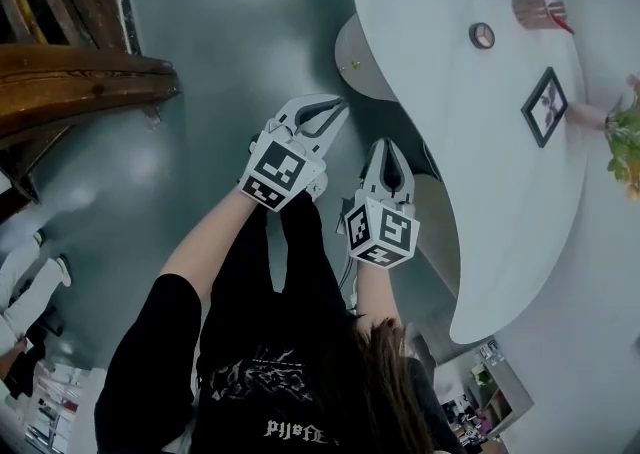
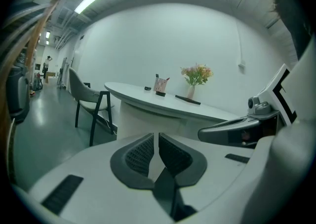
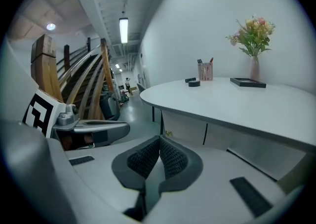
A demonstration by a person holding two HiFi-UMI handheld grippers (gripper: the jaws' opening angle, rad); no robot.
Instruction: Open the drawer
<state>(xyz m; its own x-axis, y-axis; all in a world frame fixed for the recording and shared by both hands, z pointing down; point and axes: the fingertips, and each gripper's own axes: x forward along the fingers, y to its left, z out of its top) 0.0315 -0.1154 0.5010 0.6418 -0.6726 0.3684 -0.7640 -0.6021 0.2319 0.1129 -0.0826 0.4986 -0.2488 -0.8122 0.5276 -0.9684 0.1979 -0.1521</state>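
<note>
Beside the desk edge, over floor: left gripper, right gripper, jaws together.

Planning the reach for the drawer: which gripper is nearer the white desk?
Right. The right gripper hangs just off the edge of the white desk; the left gripper is farther out, over the floor.
</note>
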